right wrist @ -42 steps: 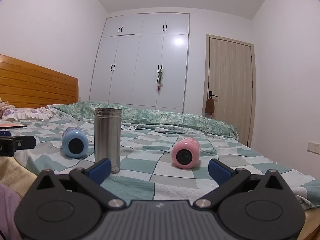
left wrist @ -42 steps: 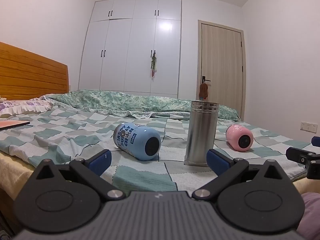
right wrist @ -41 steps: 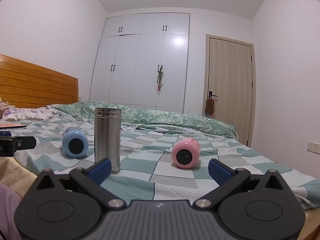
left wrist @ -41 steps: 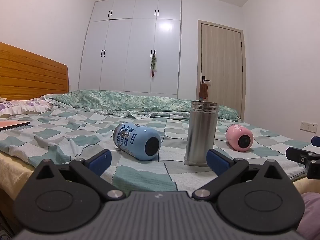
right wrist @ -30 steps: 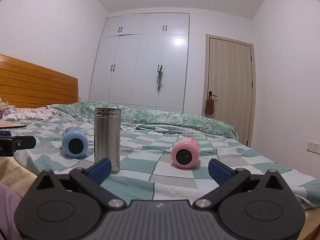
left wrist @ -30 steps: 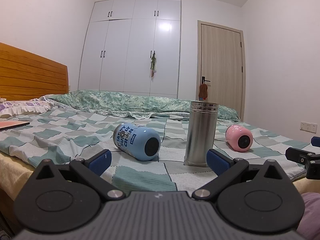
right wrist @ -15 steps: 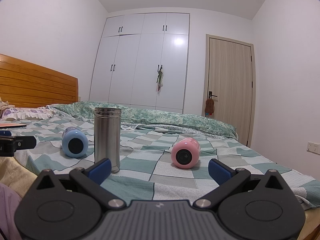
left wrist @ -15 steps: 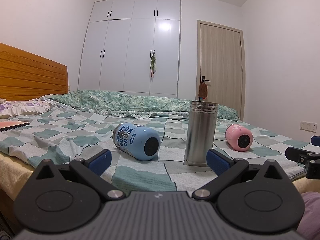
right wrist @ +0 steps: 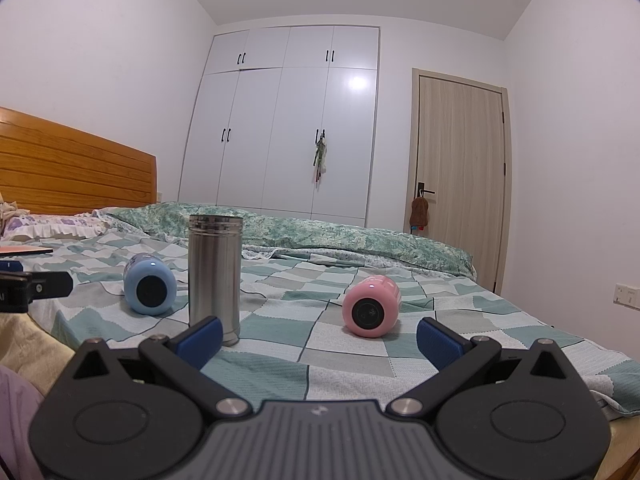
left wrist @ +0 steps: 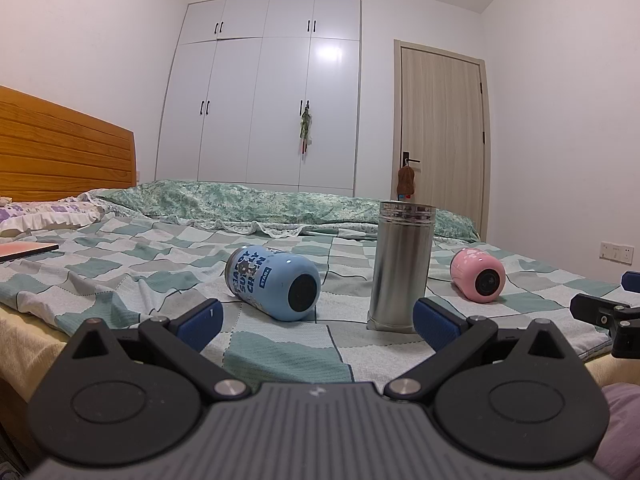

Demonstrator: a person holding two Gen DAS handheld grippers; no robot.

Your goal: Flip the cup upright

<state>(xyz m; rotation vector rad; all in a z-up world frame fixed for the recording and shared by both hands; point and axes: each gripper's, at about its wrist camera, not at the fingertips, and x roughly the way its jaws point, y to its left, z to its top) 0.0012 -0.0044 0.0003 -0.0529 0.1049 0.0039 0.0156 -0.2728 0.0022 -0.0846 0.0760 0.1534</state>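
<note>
A blue cup [left wrist: 273, 282] lies on its side on the checked bedspread [left wrist: 120, 264], its dark base toward me. A pink cup [left wrist: 477, 275] lies on its side further right. A steel flask [left wrist: 401, 265] stands upright between them. My left gripper [left wrist: 316, 320] is open and empty, just short of the blue cup and the flask. In the right wrist view my right gripper [right wrist: 318, 338] is open and empty, with the pink cup [right wrist: 371, 306] just beyond it, the flask [right wrist: 215, 276] to its left and the blue cup [right wrist: 149, 283] further left.
A wooden headboard [left wrist: 60, 152] and pillows [left wrist: 44, 216] are at the left. A flat pink book [left wrist: 24, 251] lies on the bed at the left. A folded green quilt [left wrist: 280, 204] lies along the far side. White wardrobes [left wrist: 264, 92] and a door [left wrist: 442, 136] stand behind.
Almost nothing differs. The left view has crept very slightly, so the cups sit a touch further left. Both grippers stay open and empty.
</note>
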